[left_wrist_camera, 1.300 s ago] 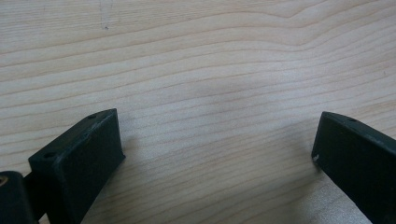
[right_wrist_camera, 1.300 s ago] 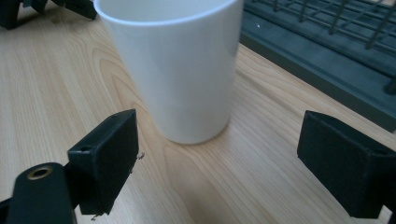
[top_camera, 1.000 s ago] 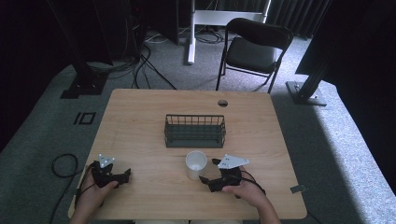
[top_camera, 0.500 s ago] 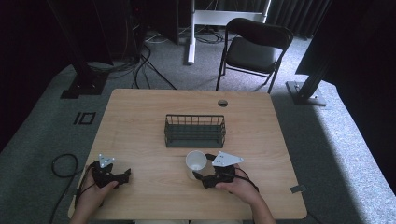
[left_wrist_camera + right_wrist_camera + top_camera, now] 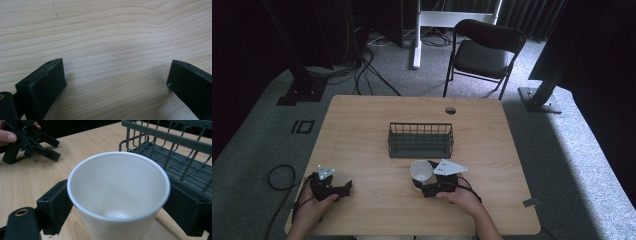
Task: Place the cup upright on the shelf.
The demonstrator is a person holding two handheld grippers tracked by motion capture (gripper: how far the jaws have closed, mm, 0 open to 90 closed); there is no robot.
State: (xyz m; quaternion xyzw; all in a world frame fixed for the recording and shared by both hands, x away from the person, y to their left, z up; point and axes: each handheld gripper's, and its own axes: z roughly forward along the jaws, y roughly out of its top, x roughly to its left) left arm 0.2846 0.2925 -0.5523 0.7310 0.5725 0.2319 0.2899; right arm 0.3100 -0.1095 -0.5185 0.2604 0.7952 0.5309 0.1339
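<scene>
A white cup (image 5: 421, 171) stands upright on the wooden table (image 5: 362, 125), just in front of a dark wire basket (image 5: 420, 140). My right gripper (image 5: 420, 178) has one black jaw against each side of the cup (image 5: 117, 195), shut on it below the rim. The cup is empty inside. My left gripper (image 5: 346, 188) rests on the table near the front left corner, held by a hand, its jaws pointing right. In the left gripper view the left gripper (image 5: 115, 72) is open over bare wood. The right gripper view has the left gripper (image 5: 53, 149) far off at top left.
The wire basket (image 5: 175, 152) is empty and sits just beyond the cup. A round cable hole (image 5: 450, 110) lies near the table's far edge. A black folding chair (image 5: 482, 50) stands behind the table. Cables trail off the table's left side.
My right gripper slid left toward the cup and its jaws now clasp it. The left gripper stayed where it was.
</scene>
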